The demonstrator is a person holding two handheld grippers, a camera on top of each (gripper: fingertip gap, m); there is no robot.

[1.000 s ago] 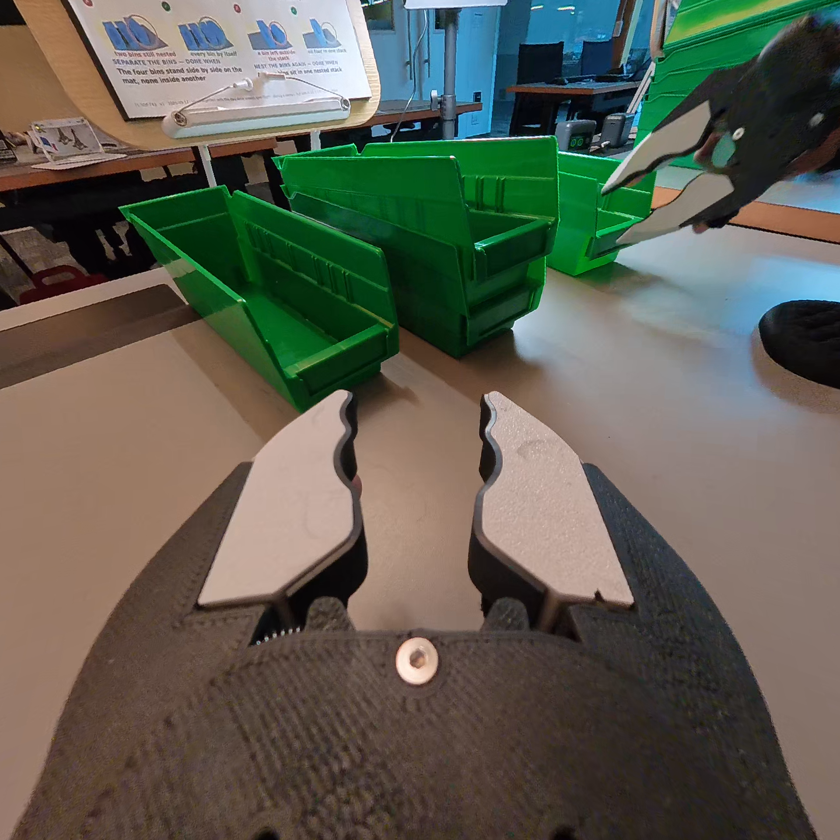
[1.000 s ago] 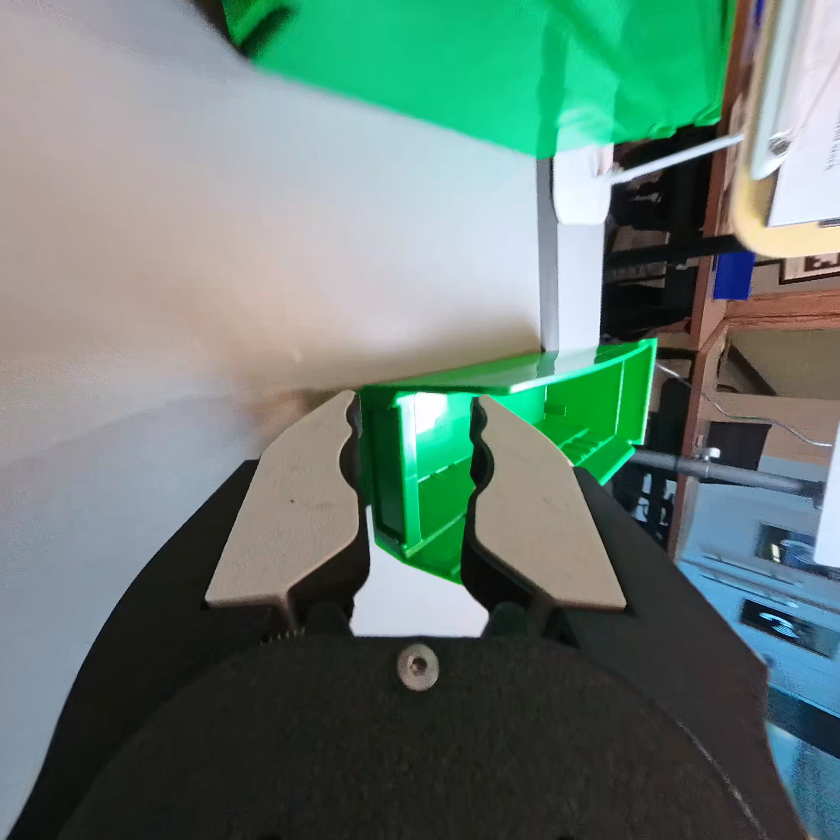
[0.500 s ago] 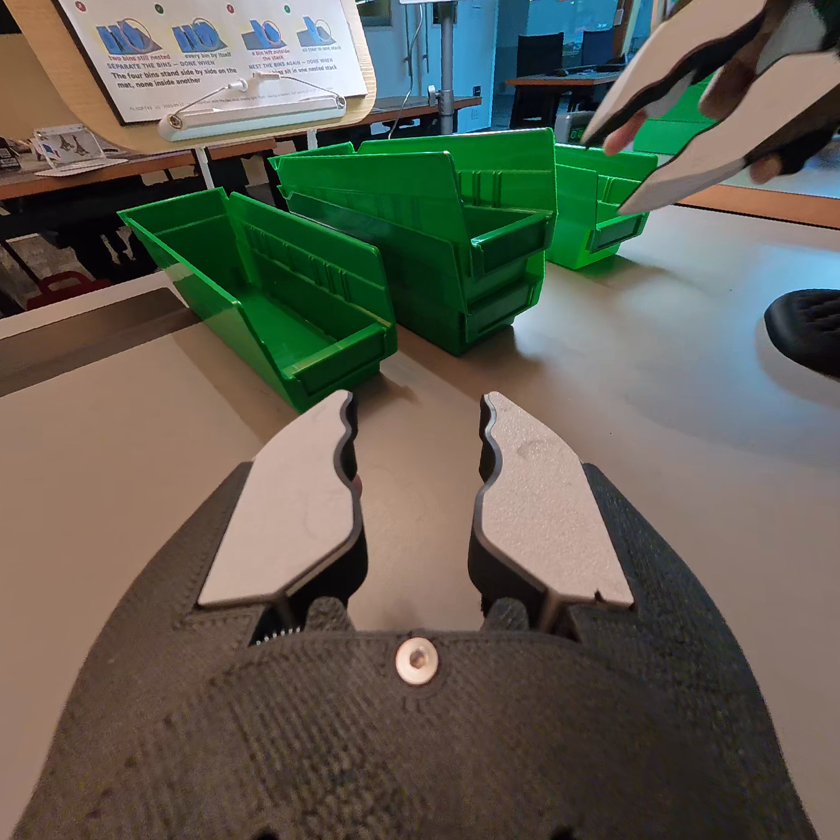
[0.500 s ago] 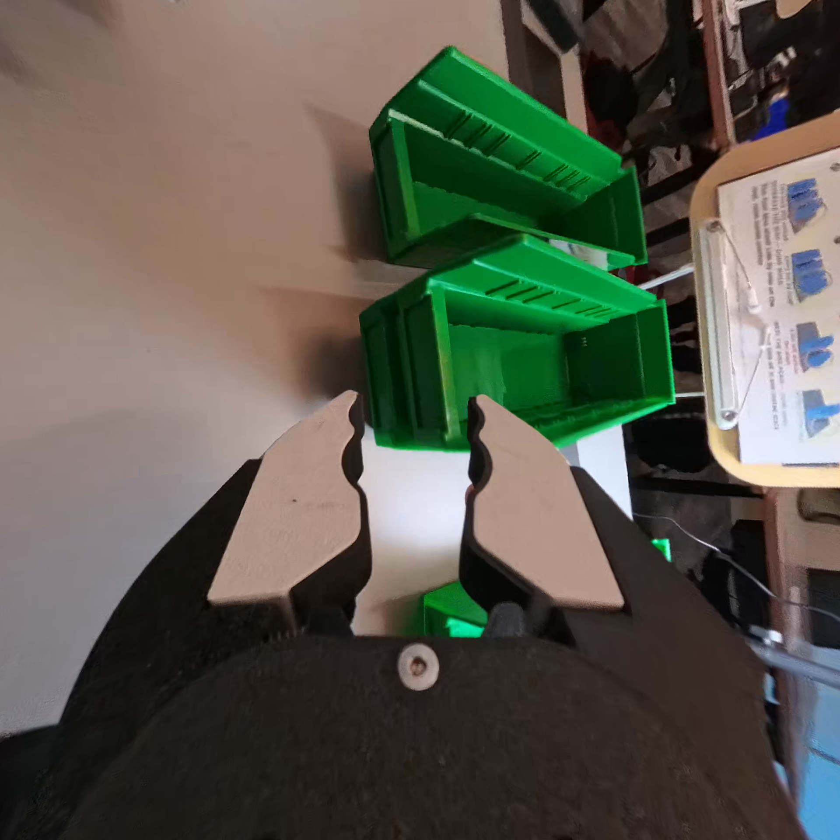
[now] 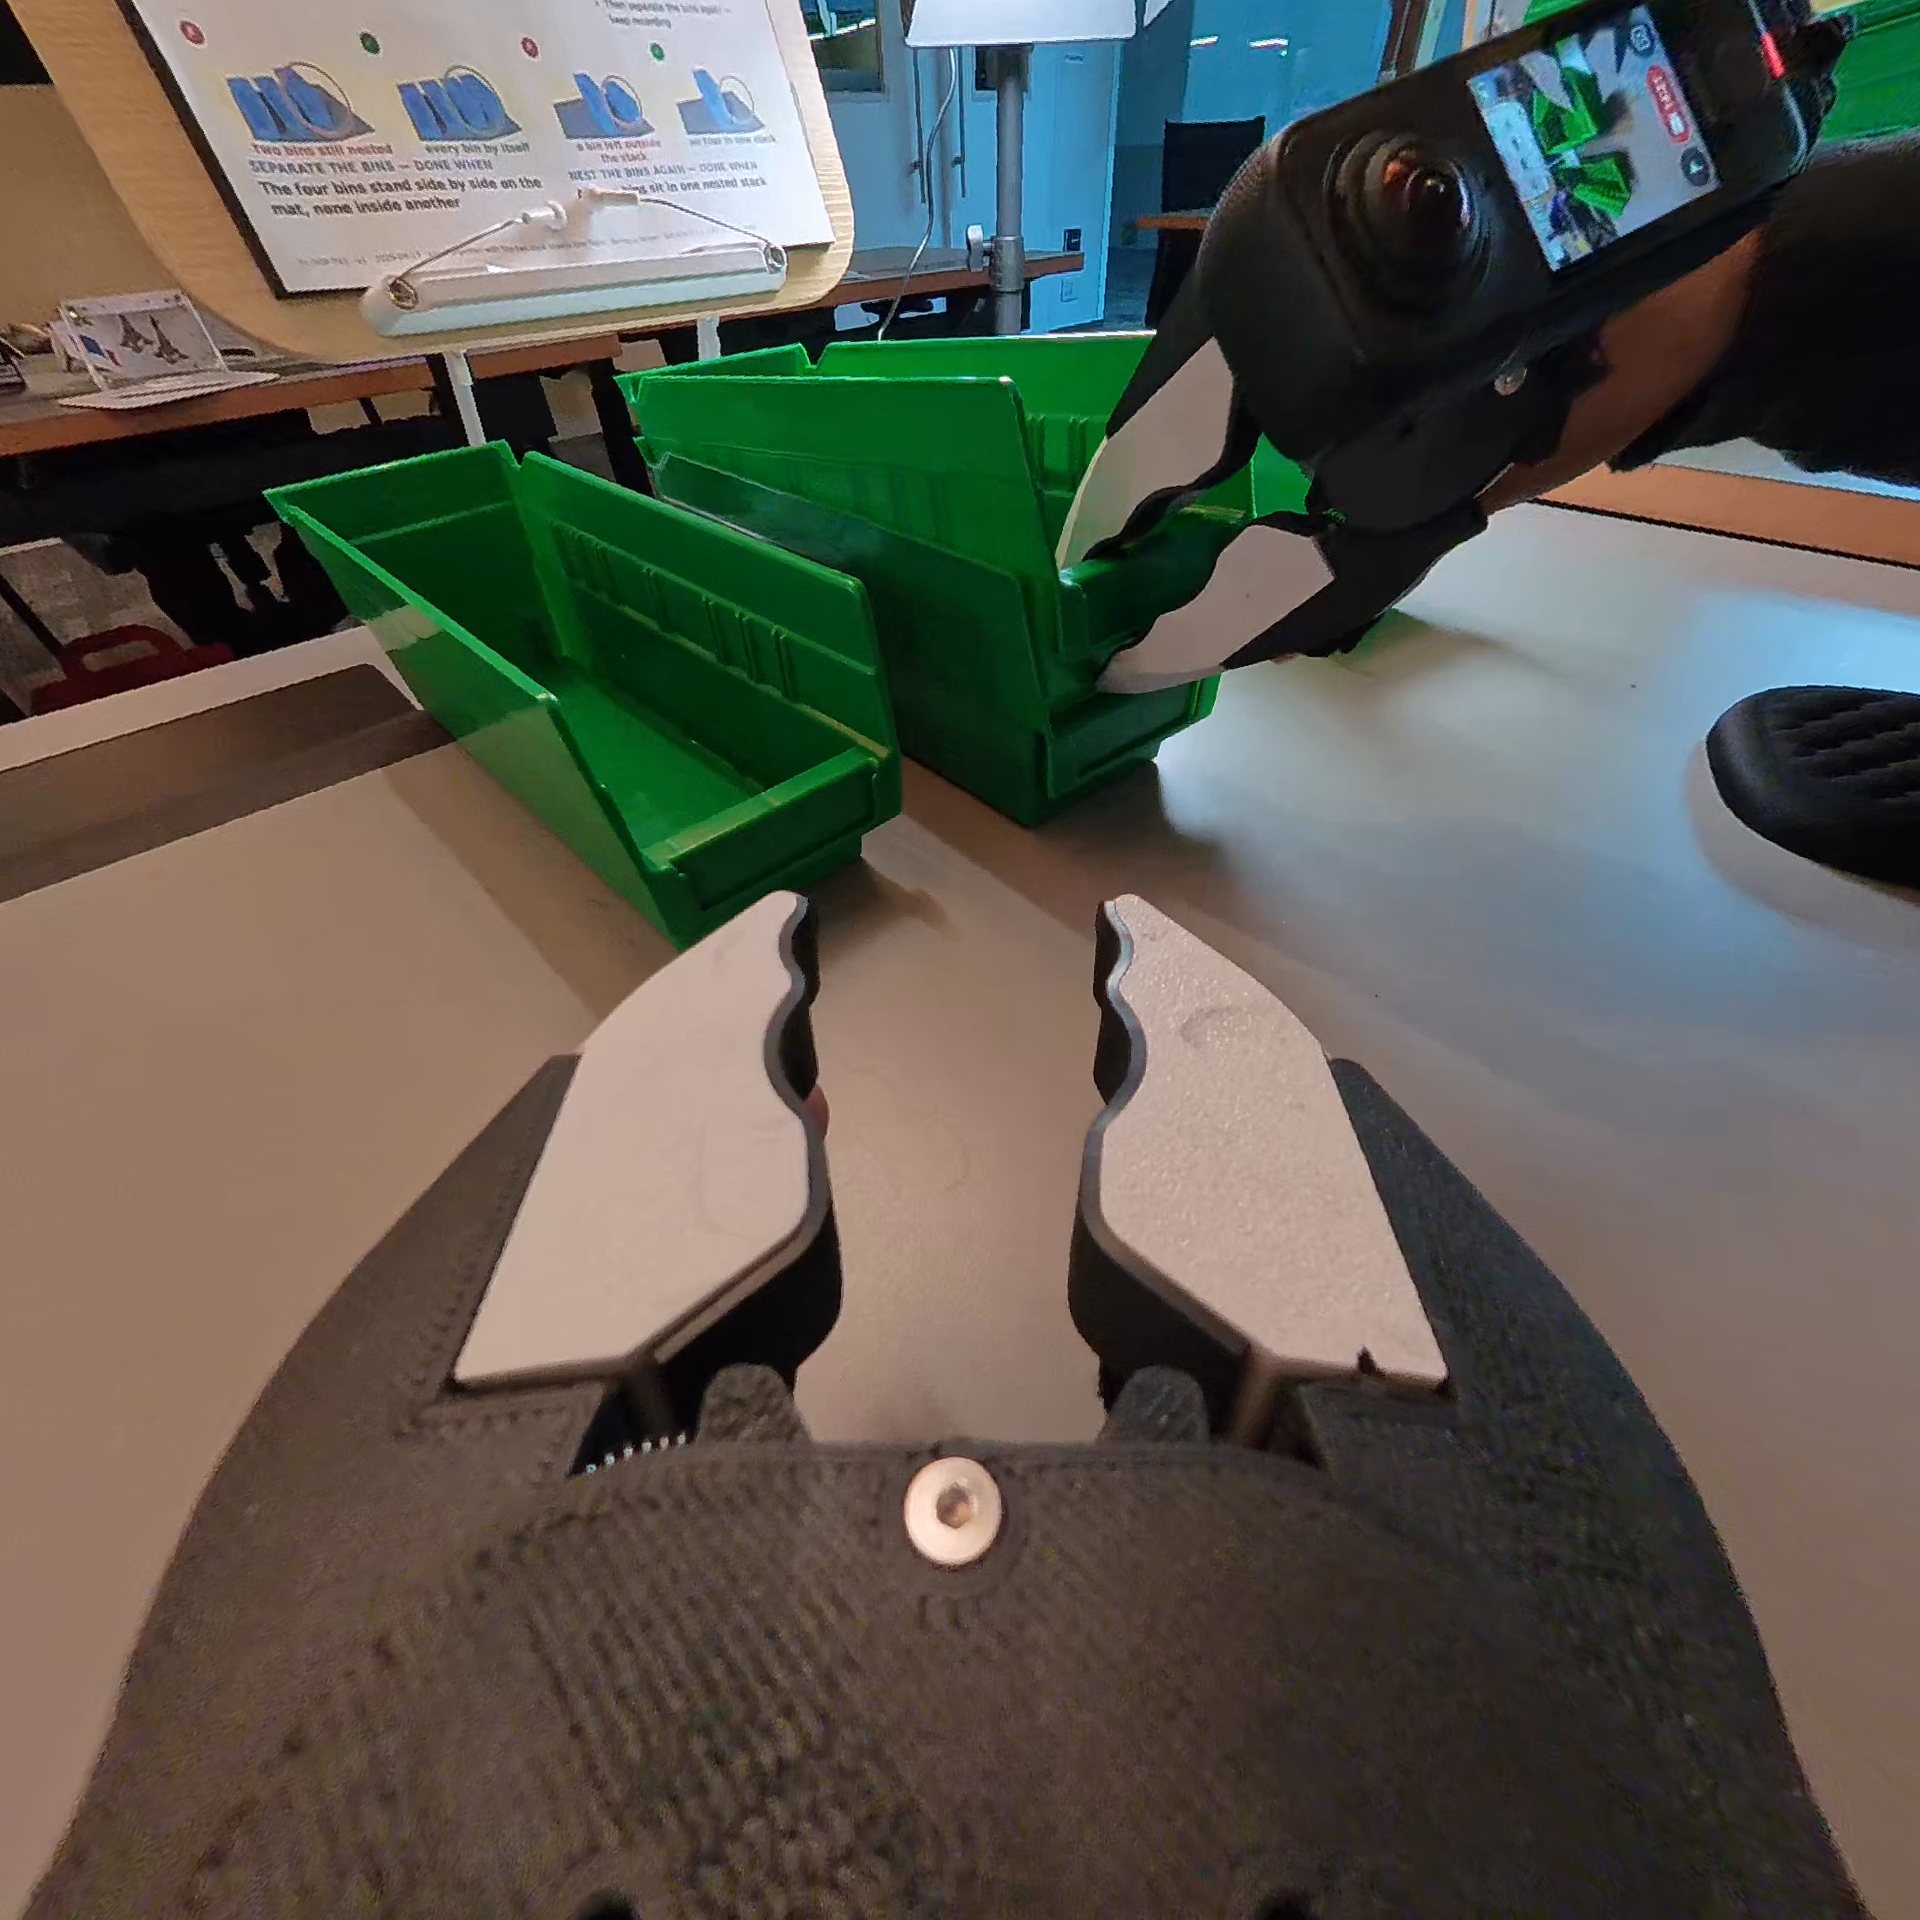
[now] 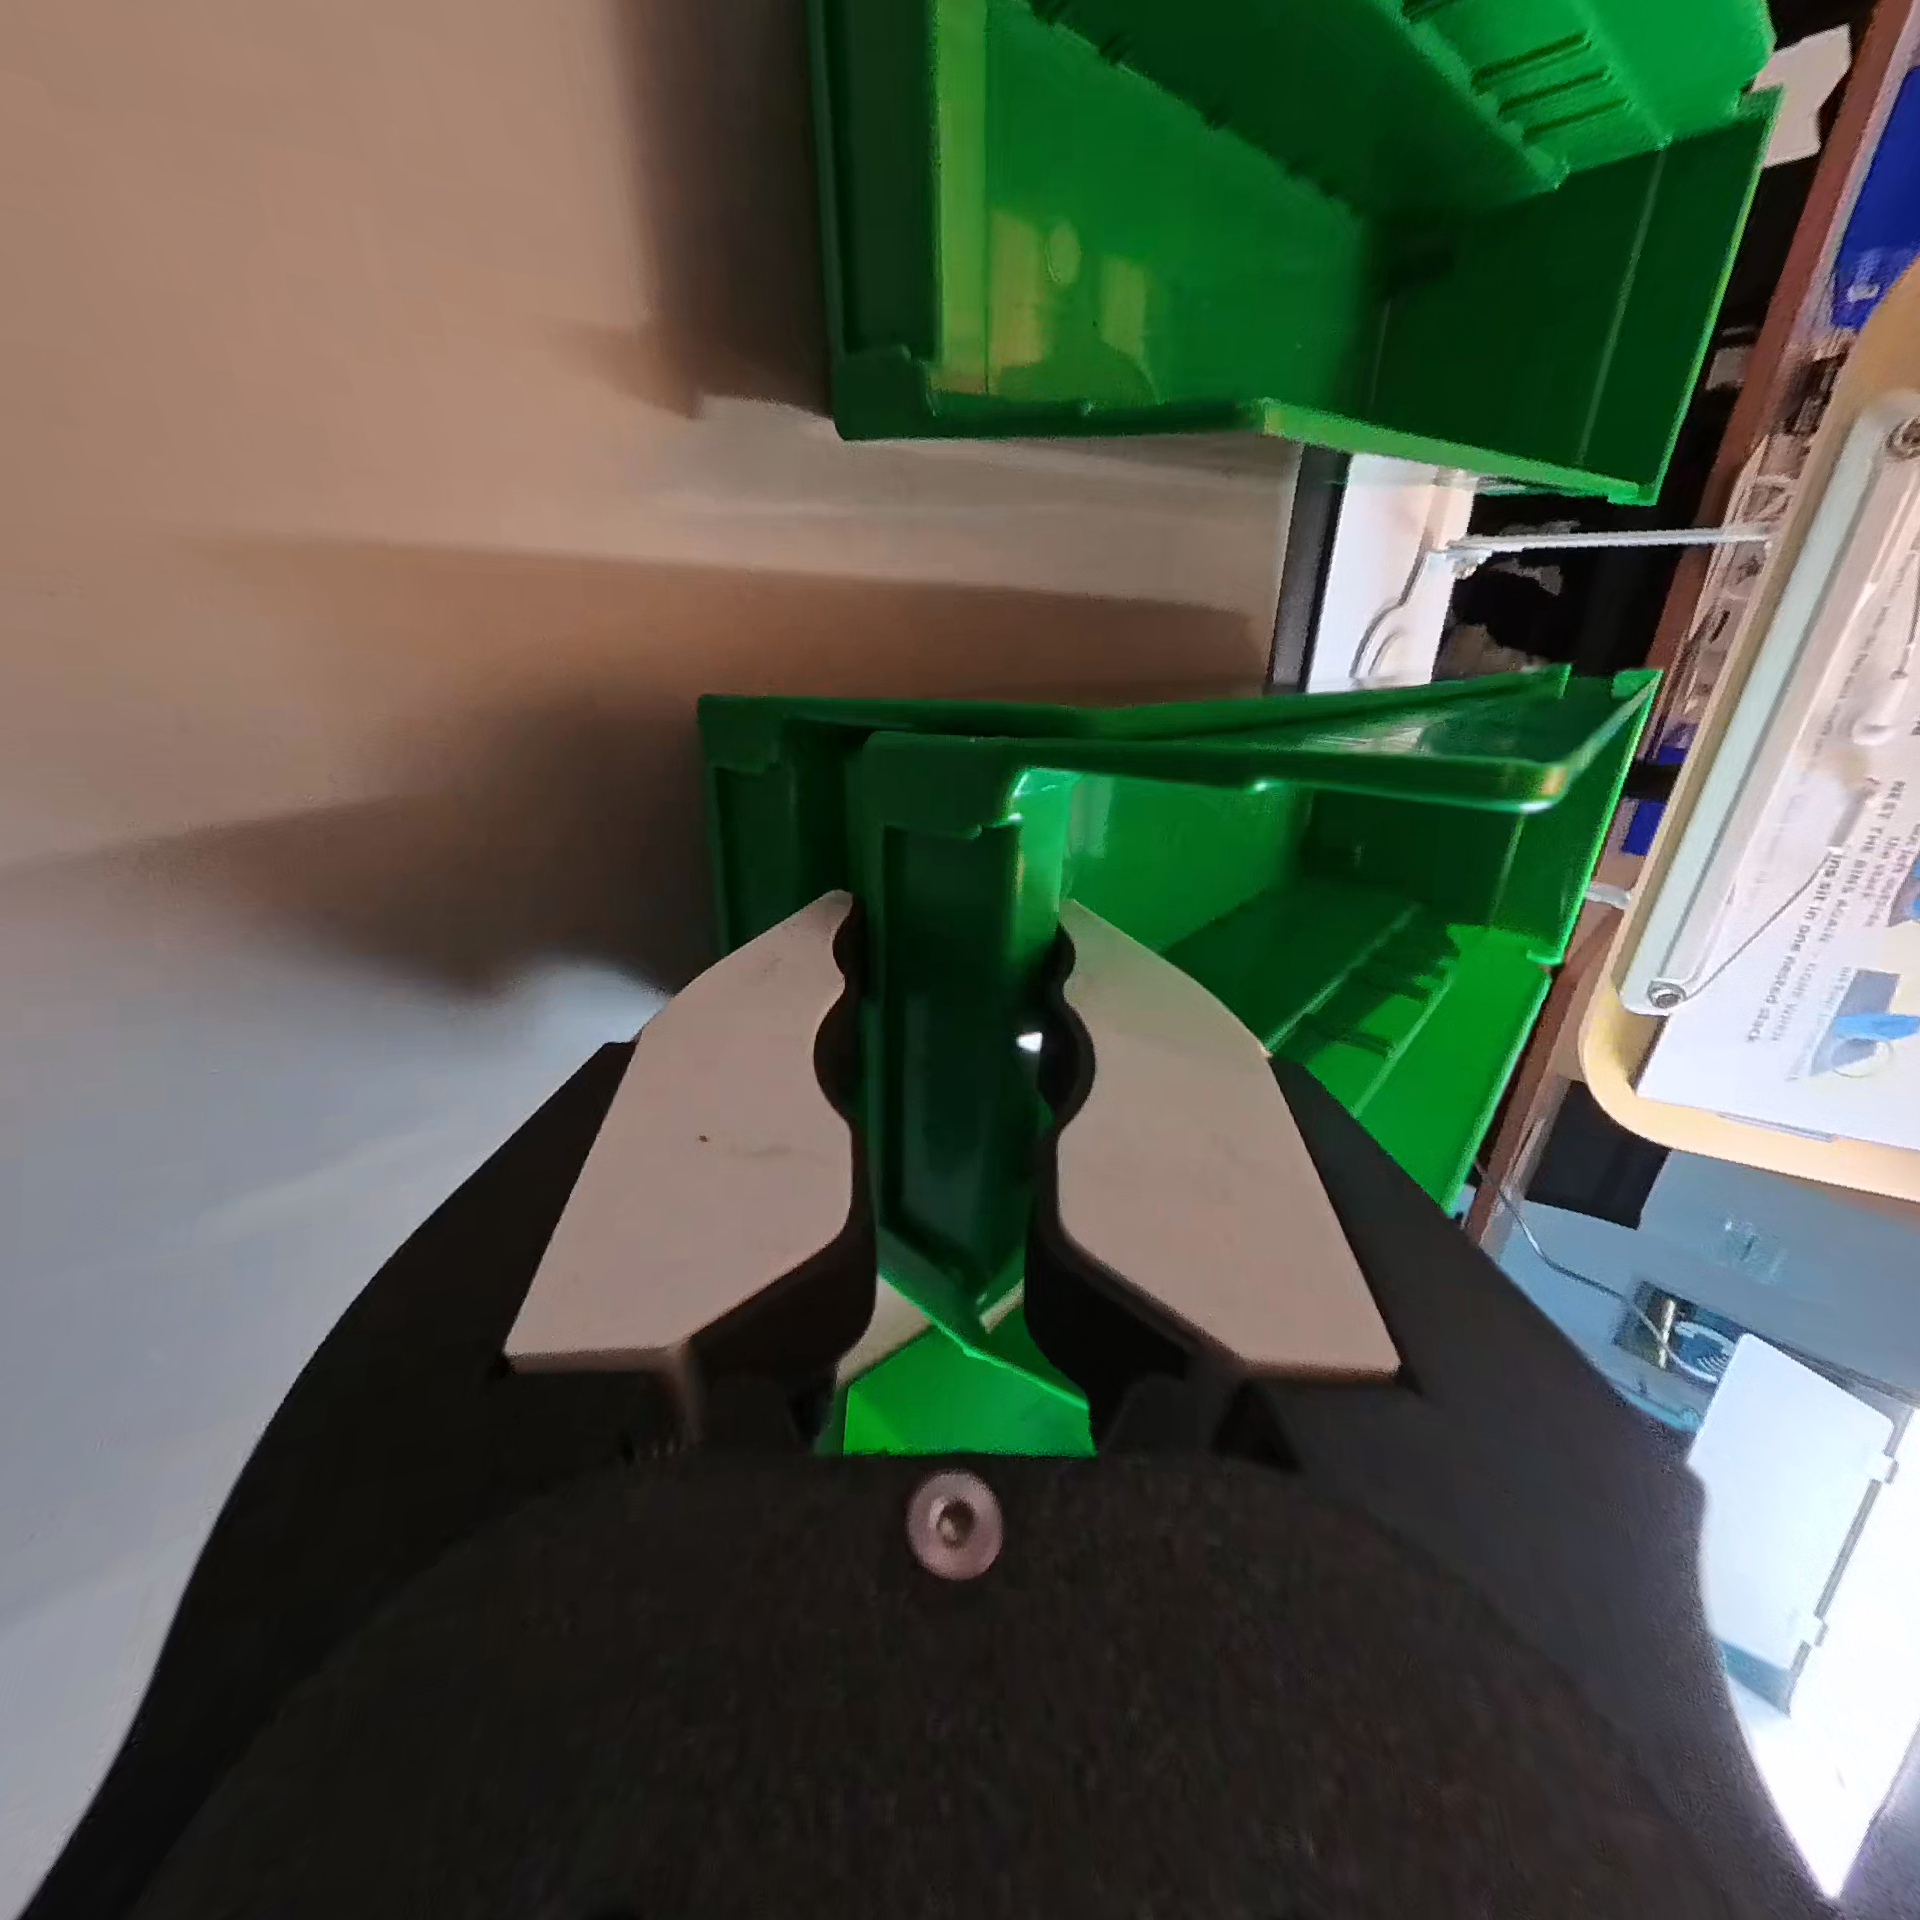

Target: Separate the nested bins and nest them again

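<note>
Two green bins sit nested in a stack (image 5: 883, 561) at mid table. A single green bin (image 5: 623, 675) stands open to its left. My right gripper (image 5: 1091, 613) comes in from the upper right, with one finger inside and one outside the front lip of the top nested bin. In the right wrist view the right gripper (image 6: 951, 925) is shut on that lip, with the top nested bin (image 6: 1351, 831) stretching away and the single bin (image 6: 1143, 260) above it. My left gripper (image 5: 951, 935) is open and empty, low over the mat just in front of the single bin.
An instruction board (image 5: 499, 135) on a stand is behind the bins. A black round pad (image 5: 1829, 769) lies on the mat (image 5: 1403, 987) at right. Desks and shelves stand beyond the table's far edge. The gap from one gripper's tips to the other's is roughly 20 cm.
My right gripper came down from above the bins and closed on the front lip of the top nested bin. My left gripper has stayed where it was, open.
</note>
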